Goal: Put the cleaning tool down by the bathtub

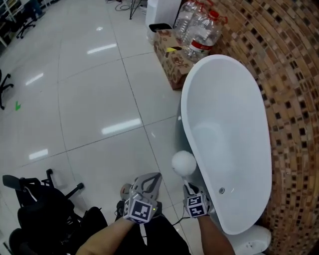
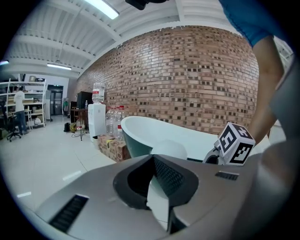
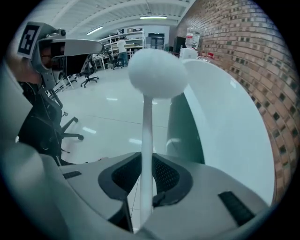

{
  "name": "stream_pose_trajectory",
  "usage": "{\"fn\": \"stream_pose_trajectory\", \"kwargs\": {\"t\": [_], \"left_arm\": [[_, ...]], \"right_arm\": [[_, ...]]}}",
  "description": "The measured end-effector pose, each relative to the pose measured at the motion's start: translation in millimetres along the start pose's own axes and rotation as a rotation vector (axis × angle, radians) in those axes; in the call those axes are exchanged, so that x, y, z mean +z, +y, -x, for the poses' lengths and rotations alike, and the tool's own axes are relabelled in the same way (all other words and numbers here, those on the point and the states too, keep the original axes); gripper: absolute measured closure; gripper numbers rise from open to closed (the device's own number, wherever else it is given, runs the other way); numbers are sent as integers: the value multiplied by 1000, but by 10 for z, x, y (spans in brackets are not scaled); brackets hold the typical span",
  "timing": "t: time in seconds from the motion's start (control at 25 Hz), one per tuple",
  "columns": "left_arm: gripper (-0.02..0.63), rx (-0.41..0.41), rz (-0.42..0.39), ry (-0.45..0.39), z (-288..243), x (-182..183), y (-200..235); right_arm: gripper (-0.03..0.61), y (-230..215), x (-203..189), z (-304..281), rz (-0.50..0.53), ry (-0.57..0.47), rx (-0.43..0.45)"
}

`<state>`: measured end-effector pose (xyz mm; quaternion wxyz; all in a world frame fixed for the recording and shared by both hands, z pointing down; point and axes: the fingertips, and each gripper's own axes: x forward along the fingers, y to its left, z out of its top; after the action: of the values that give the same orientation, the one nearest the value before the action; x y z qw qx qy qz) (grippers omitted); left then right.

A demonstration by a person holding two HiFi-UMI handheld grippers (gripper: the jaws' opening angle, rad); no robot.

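Beside the bathtub [image 1: 234, 109], my right hand-held gripper [image 1: 190, 188] grasps the cleaning tool [image 1: 184, 163] by its thin handle. My left hand-held gripper [image 1: 155, 178] is clenched on nothing.

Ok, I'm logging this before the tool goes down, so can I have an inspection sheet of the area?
surface: glossy white tiled floor
job's things: white oval bathtub, empty; white ball-headed cleaning tool, held head-up beside it
clutter: brown cardboard box, clear plastic water bottles, black office chair
grippers: right gripper shut on the tool's handle; left gripper shut, empty
cables: dark lead on far floor
surroundings: brown brick wall behind tub
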<state>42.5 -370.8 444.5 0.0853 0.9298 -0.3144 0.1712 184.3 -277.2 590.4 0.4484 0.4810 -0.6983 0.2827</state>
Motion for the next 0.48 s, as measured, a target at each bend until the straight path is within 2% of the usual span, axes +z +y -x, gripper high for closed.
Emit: {"fn": "stream_pose_trajectory", "kwargs": {"t": [0.16, 0.36, 0.48], "left_arm": [[617, 20, 43, 53, -135, -598, 141], [617, 26, 45, 61, -525, -1148, 231], [617, 43, 51, 92, -685, -1672, 310]], "right_arm": [[486, 35, -309, -590, -5, 63, 14], [486, -67, -630, -1257, 19, 117, 15], [486, -32, -776, -1659, 32, 133, 25]]}}
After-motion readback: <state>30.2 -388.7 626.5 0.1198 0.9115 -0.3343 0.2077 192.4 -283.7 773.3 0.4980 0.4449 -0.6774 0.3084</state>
